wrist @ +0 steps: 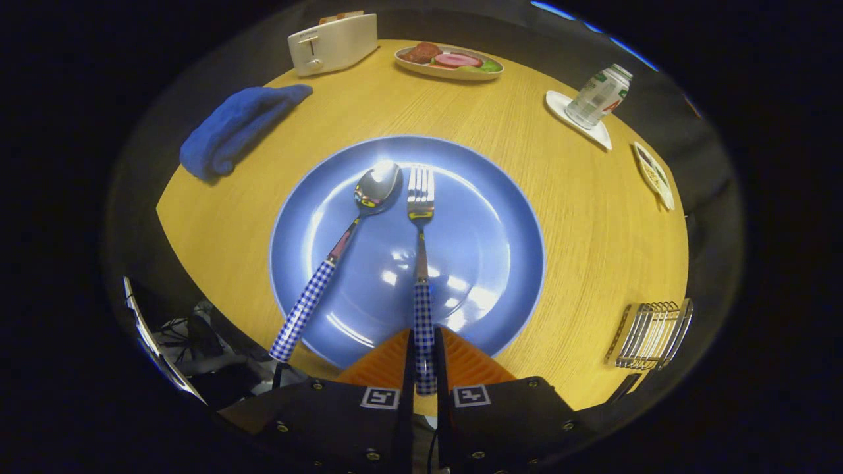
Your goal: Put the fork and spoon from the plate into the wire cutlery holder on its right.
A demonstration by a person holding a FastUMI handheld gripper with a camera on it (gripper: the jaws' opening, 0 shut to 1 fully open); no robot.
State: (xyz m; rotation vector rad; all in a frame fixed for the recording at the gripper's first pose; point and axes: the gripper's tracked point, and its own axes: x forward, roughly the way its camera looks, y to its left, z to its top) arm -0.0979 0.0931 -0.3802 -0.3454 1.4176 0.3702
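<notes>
A round wooden tabletop point(579, 217) is seen, and nearest, the claw point(425, 368) is closed narrowly on the checked handle end of the fork point(421, 263), whose tines rest on the blue plate point(500, 263) beside the spoon point(342, 250). The fork is judged light, stiff and slippery, so a hold on the patterned handle is favoured. The wire cutlery holder point(649, 336) to the right is distorted, and its openings are hard to make out.
</notes>
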